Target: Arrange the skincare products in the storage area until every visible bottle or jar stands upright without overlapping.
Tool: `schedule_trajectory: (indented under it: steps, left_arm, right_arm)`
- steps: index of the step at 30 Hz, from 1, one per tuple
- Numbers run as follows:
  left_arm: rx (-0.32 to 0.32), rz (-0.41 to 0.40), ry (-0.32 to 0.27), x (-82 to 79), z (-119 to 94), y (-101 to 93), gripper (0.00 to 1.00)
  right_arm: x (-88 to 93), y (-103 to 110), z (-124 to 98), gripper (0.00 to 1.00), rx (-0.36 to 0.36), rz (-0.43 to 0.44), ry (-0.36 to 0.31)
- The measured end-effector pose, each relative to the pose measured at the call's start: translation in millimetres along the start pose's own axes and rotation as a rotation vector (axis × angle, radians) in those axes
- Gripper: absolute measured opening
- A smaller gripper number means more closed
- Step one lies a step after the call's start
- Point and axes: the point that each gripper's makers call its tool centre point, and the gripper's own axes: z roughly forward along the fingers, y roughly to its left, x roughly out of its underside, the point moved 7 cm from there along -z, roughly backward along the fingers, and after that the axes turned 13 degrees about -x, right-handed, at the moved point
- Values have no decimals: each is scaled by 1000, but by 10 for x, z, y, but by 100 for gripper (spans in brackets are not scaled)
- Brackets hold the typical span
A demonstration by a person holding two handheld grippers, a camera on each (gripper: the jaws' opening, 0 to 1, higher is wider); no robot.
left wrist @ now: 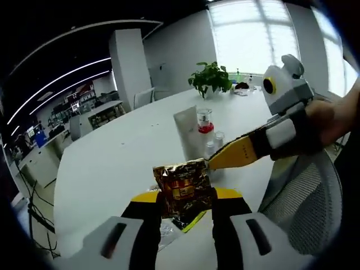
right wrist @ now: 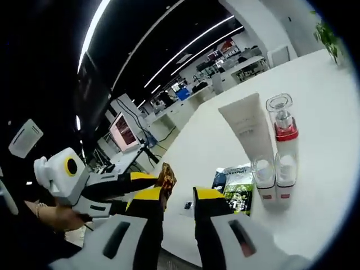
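Note:
My left gripper [left wrist: 185, 197] is shut on a gold foil packet [left wrist: 183, 188], held above the white table [left wrist: 112, 163]. Beyond it stand a white tube [left wrist: 185, 128], a clear bottle with a red collar [left wrist: 205, 120] and two small clear-capped bottles [left wrist: 216, 140]. The right gripper's yellow tip [left wrist: 236, 153] reaches in from the right, close beside those small bottles. In the right gripper view my right gripper [right wrist: 179, 197] is open with nothing between its jaws. Ahead of it are the white tube [right wrist: 247, 124], the red-collared bottle [right wrist: 284, 135] and a shorter bottle [right wrist: 263, 171]. The gold packet [right wrist: 167, 177] shows at the left.
Flat dark and green sachets [right wrist: 233, 183] lie on the table before the bottles. A mesh chair [left wrist: 304, 197] stands at the table's right edge. A potted plant [left wrist: 211, 77] sits at the far end. A person's hand [left wrist: 326, 121] holds the right gripper.

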Motion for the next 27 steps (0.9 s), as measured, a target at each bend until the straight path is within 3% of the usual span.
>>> schedule_trajectory:
  steps: [10,18,23,25,26,27]
  left_arm:
    - [33,5,3,-2,7,-67,34]
    - [69,-4,18,36,27,-53,40]
    - [152,-113,32,49,17,-24,48]
    - [200,-215,37,61,5,10,49]
    - [242,-316,55,78,-12,29,48]
    - [261,-342,65,100,-18,55,47]
  right_arm:
    - [34,-9,44,2,-29,47,-17]
    - [18,16,9,1,-83,123,-41]
    - [-62,1,-23,1,-107,139,-59]
    - [-90,4,-28,1,-115,120,-46]
    - [-101,6,-33,1,-122,110,-34]
    - [-112,13,-39,1,-137,107,-24]
